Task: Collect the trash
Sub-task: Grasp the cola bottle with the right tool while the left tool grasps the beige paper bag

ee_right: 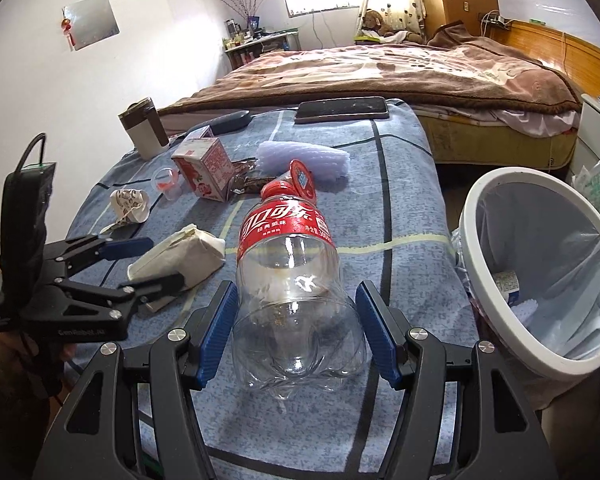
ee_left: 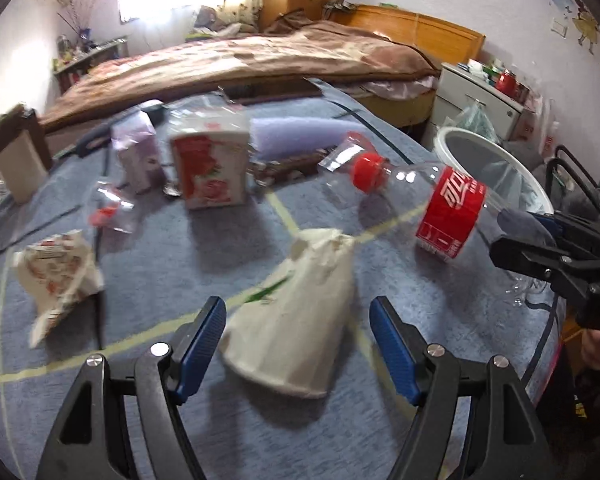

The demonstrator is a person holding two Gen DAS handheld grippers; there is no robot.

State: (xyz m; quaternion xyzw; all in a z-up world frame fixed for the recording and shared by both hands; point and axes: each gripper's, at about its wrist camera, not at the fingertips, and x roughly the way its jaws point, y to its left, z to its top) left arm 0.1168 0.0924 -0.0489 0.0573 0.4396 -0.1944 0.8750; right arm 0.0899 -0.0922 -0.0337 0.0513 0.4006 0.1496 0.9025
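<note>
Left claw point(ee_left: 298, 344), jaws spread, straddling a crushed white paper cup point(ee_left: 296, 312) that lies on its side on the blue-grey cloth of the table point(ee_left: 204, 280); its pads stand clear of the cup on both sides, so nothing is gripped. Right claw point(ee_right: 296, 332), jaws wide, its blue pads point(ee_right: 216, 332) set against the base of an empty clear cola bottle point(ee_right: 288, 272) with a red label and red cap, which it holds up off the cloth, cap pointing away. In the left wrist view the same bottle point(ee_left: 432, 208) hangs above the table's right edge, beside a white-rimmed bin point(ee_right: 540, 280) lined with a pale bag; some scraps lie inside the bin. Further trash on the table: a red-and-white carton point(ee_left: 210, 168), a crumpled printed wrapper point(ee_left: 56, 276), a small clear plastic cup point(ee_left: 112, 208) and a lilac foam net point(ee_right: 304, 162). A phone point(ee_right: 342, 110) lies at the far edge, near the bed point(ee_right: 400, 68).
</note>
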